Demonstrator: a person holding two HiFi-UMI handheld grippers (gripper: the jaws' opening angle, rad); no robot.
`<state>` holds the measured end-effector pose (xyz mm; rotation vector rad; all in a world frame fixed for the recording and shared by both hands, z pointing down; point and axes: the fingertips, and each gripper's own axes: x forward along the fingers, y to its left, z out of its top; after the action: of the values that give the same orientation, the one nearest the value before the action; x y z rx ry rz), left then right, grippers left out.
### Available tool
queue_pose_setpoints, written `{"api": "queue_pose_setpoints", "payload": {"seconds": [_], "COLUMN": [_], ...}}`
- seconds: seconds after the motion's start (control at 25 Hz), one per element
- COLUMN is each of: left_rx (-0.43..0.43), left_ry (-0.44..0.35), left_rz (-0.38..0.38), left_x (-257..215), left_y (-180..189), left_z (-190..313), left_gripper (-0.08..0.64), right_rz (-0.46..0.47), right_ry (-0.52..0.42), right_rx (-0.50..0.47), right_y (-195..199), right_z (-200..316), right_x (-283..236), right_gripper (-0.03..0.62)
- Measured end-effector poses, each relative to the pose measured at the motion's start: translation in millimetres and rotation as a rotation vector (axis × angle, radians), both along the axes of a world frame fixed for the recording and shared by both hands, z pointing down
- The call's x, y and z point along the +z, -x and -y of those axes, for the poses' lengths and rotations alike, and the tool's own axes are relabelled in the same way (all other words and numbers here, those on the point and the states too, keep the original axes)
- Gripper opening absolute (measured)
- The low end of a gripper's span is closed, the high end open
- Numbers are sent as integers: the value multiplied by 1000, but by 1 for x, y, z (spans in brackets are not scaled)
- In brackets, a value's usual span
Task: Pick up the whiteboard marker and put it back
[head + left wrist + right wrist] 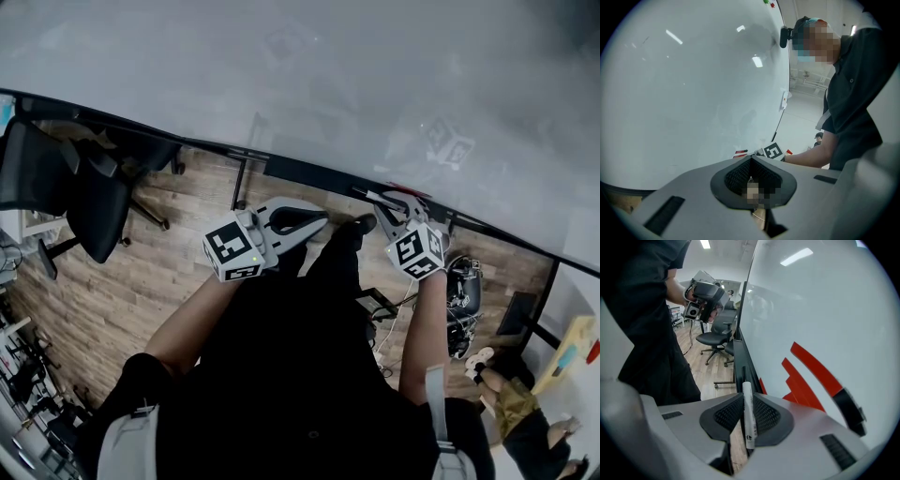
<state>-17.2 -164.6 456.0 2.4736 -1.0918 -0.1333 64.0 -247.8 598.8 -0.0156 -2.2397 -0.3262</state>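
A white whiteboard marker (748,414) with a dark cap end is clamped lengthwise between the pads of my right gripper (748,397). It is held just over the black tray ledge (739,363) at the foot of the whiteboard (820,310), next to red marks (806,376). In the head view the right gripper (382,201) points at that ledge (309,173). My left gripper (317,221) hangs to its left, jaws shut with nothing seen between them, facing the whiteboard (693,84).
A black office chair (84,187) stands on the wood floor (159,272) at the left. Another person (520,412) sits low at the right beside equipment (464,291). My legs fill the middle below the grippers.
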Motion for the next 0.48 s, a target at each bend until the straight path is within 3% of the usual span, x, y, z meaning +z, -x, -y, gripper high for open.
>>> {"api": "queue_pose_setpoints", "payload": {"seconds": [0.48], "left_rx": [9], "left_ry": [0], "left_rz": [5], "left_x": [0], "left_y": [1], "left_z": [2], "left_gripper": [12], "right_rz": [5], "right_ry": [42], "right_rx": [50], "right_y": [-3], "right_z": [1], "right_x": [7], "right_gripper": [74]}}
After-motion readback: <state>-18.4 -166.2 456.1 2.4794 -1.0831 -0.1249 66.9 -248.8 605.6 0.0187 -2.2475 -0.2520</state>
